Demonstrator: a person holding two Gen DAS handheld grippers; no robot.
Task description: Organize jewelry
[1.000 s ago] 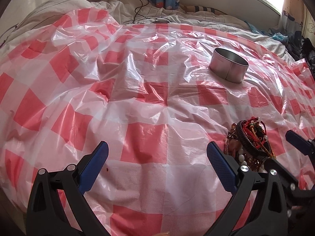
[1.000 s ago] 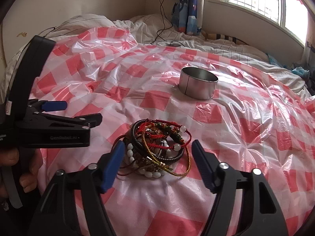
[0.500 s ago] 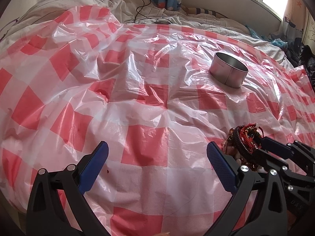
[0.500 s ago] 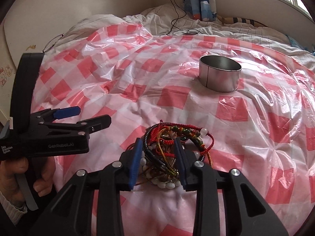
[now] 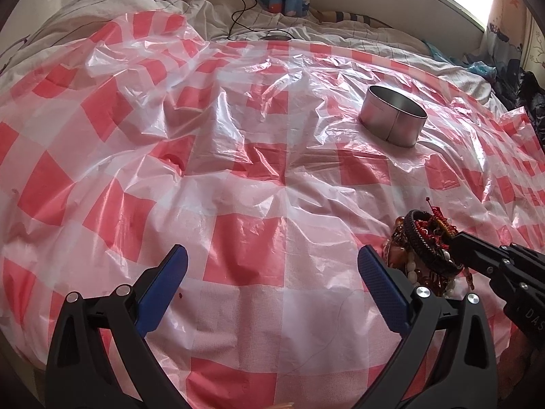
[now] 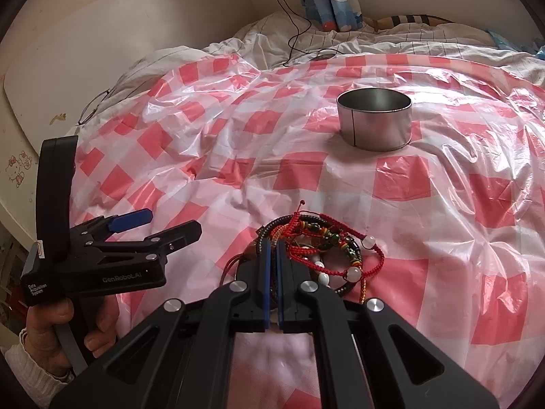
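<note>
A tangled pile of bracelets (image 6: 327,248), red cords, dark braids and white beads, lies on the red-checked plastic sheet (image 6: 408,177). My right gripper (image 6: 272,245) is shut on the pile's left edge, its blue pads pinching dark braided and red cords. From the left wrist view its black tip (image 5: 458,238) meets the pile (image 5: 419,248), where a dark braided bracelet stands tilted up. A round metal tin (image 6: 374,122) stands empty farther back. My left gripper (image 5: 272,259) is open over bare sheet, left of the pile, and shows in the right wrist view (image 6: 170,223), held by a hand (image 6: 58,334).
The sheet covers a bed with rumpled white bedding (image 6: 272,37) behind it. A black cable (image 6: 293,27) runs down from the wall onto the bedding. The tin (image 5: 391,119) sits right of centre, with wrinkled sheet between it and the pile.
The right gripper went from wide open around the pile to shut on its left edge, shifting slightly and rolling. The dark bracelet tipped up. The left gripper stayed put.
</note>
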